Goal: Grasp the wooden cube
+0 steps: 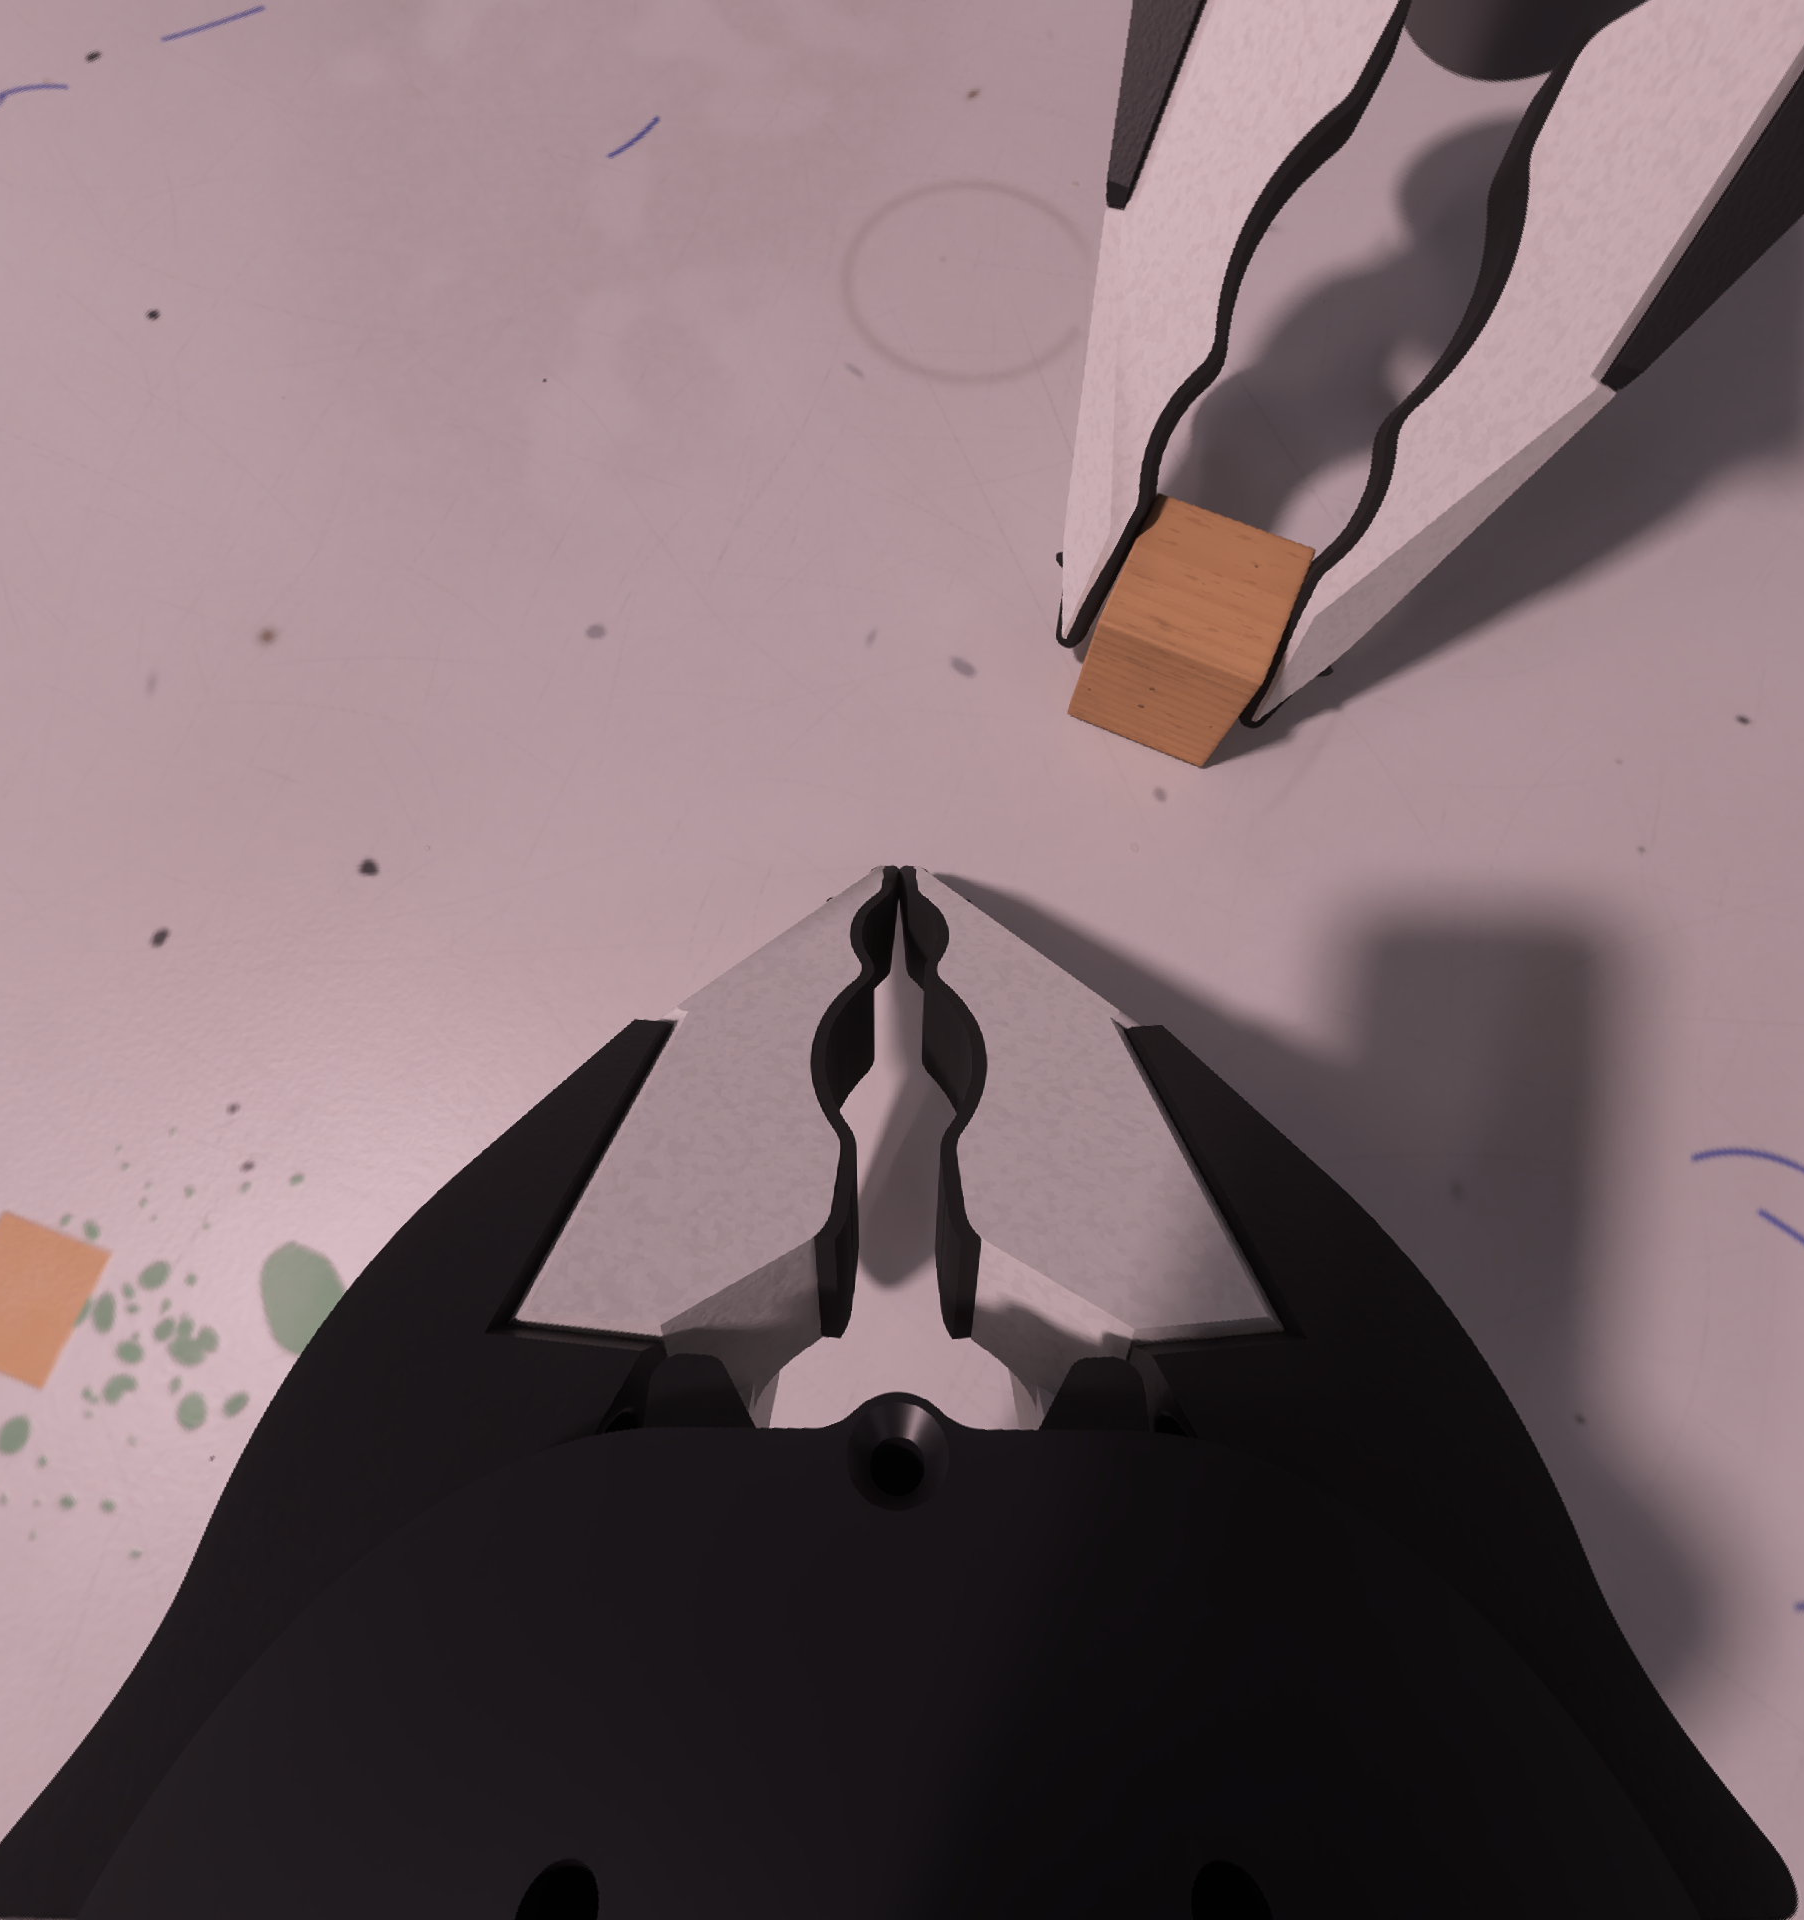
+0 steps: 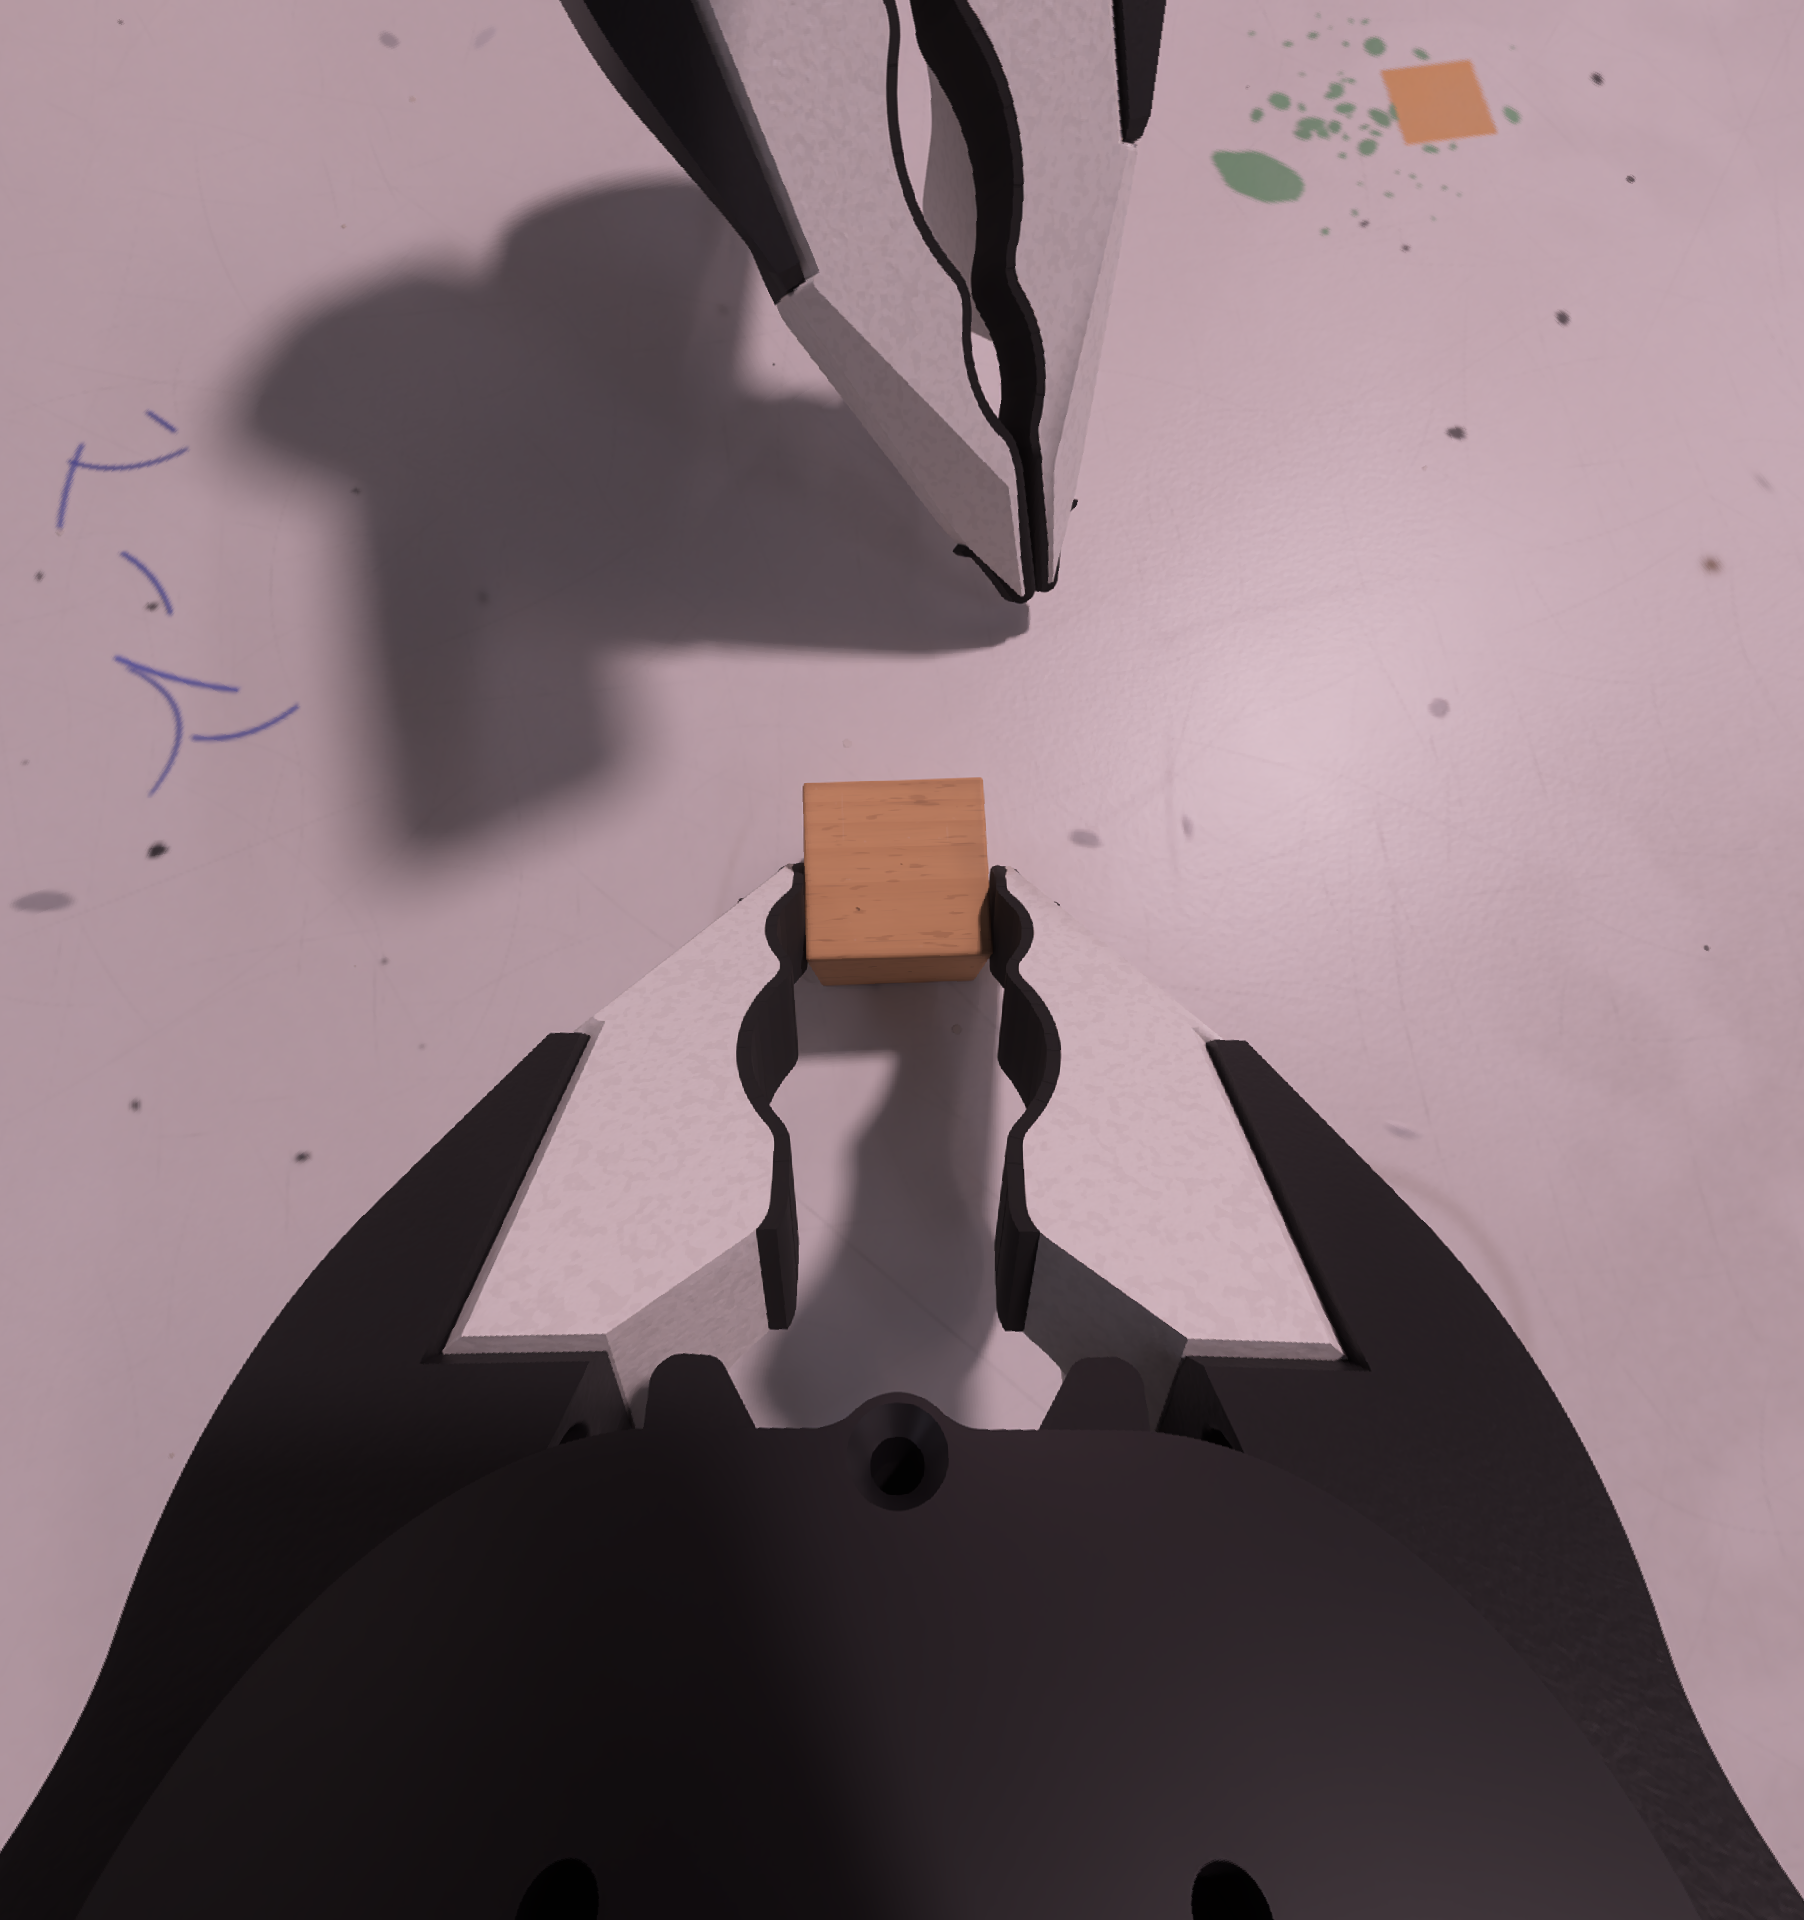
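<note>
Nearest you in the right wrist view, your right claw (image 2: 895, 883) has its two fingers set either side of the wooden cube (image 2: 893, 883), the tips level with the block's side faces. The left finger looks pressed against the wood; on the right side a thin dark line runs between pad and cube, so you cannot be sure from here that both pads bear on it. The left wrist view shows the same pair from the far side, and there both tips (image 1: 1095, 603) sit tight along the cube (image 1: 1184, 623), so judge it as gripped, or very nearly so. The cube rests on the pale table (image 2: 1397, 831), with no gap under it that you can see.

So the approach and the straddle are done, and the squeeze appears done. What remains, as far as this shows, is to confirm the hold, likely by a small lift, since only the fingertips catch the block and it sits well forward in them.

Farther off, your left claw (image 1: 898, 878) is closed on nothing, its tips meeting, near the cube but apart from it. Beyond that lie a flat orange square (image 2: 1438, 99) and green spatter (image 2: 1256, 175) on the table, well clear of the work
</note>
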Controlling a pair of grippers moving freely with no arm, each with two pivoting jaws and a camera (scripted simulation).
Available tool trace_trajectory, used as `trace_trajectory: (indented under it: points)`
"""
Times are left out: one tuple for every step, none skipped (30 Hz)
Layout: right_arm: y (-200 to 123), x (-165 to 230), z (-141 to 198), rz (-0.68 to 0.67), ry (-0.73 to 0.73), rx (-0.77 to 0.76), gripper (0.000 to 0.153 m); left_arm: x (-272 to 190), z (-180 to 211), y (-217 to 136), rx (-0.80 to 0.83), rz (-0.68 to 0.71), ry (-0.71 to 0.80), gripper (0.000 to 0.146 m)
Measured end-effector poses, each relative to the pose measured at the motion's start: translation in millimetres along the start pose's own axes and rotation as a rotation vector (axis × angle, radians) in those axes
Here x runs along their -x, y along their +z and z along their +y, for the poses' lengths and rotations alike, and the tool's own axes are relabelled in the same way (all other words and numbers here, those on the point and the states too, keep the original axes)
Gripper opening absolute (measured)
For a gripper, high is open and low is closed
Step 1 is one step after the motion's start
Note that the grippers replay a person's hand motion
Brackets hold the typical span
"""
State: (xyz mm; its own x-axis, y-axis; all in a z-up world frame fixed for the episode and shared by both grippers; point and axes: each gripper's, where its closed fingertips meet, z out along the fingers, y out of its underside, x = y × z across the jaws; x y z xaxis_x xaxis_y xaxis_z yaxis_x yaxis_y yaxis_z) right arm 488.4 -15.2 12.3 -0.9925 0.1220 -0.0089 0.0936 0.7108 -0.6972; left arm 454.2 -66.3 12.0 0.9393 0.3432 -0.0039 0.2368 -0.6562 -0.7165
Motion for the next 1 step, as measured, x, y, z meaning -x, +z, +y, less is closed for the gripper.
trace_trajectory:
  points:
    - [0.0, 0.0, -0.1, -0.002, 0.002, -0.002, 0.034, 0.0, -0.2, 0.0, -0.003, 0.005, -0.009, 0.0]
